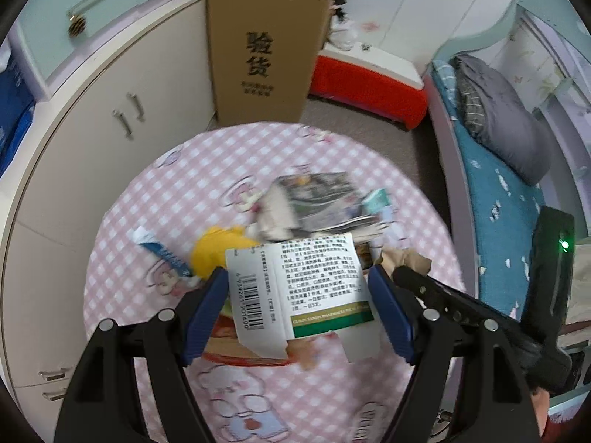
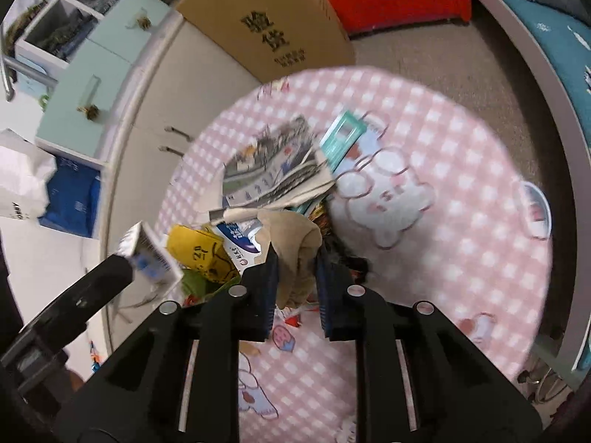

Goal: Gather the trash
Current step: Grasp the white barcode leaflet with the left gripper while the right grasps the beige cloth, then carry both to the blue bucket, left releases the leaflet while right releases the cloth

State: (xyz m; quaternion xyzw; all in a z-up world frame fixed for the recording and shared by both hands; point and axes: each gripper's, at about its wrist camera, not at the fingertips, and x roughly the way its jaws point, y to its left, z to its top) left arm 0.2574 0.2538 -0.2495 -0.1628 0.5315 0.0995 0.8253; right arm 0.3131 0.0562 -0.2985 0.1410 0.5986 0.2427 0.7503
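Right tool [image 2: 295,277] is clamped on a crumpled brown paper wad [image 2: 295,243] at the near edge of the trash heap on the pink checked counter [image 2: 461,147]. Left tool [image 1: 299,295] holds a white medicine carton [image 1: 295,288] across its width, lifted just above that heap, its long axis running away from the wrist. Folded newspaper [image 2: 273,162] lies just beyond the wad. Blur hides what sits beneath the yellow wrapper [image 2: 195,251].

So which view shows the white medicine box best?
The left wrist view: the white medicine box fills the middle, barcode and printed text legible, held between the left gripper pads. The right wrist view shows it only small, blurred and end-on at the left, beside the pile.
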